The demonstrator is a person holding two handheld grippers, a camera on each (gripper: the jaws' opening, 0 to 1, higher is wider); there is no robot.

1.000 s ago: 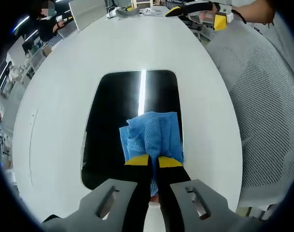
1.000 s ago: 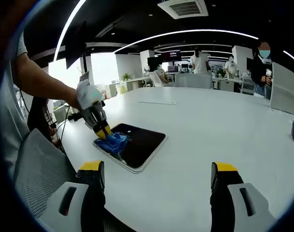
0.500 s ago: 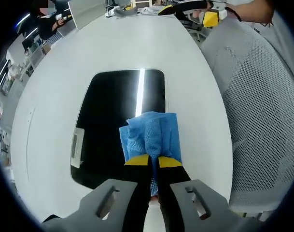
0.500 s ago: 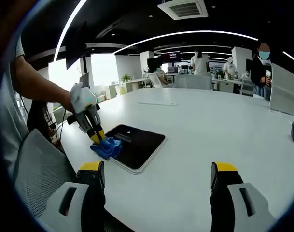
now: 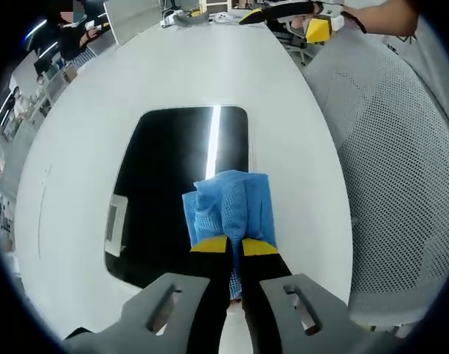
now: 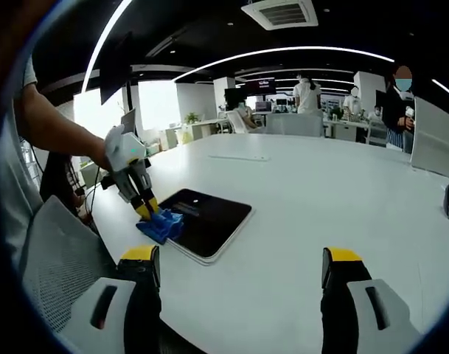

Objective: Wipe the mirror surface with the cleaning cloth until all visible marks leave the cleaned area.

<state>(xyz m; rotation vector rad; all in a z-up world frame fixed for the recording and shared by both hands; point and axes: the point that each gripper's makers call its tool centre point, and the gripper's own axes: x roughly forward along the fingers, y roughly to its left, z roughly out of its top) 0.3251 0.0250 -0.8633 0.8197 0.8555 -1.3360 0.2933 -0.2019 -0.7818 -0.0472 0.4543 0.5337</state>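
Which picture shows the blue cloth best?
The left gripper view: the blue cloth sits big and close, pinched in the left gripper, over the mirror. The right gripper view shows it small and far away, at the mirror's near edge.

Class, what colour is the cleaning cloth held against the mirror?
Blue; the cloth shows best in the left gripper view.

The blue cloth (image 5: 231, 209) hides the mirror's (image 5: 172, 184) near right corner, and any marks on its dark glass are too faint to tell.
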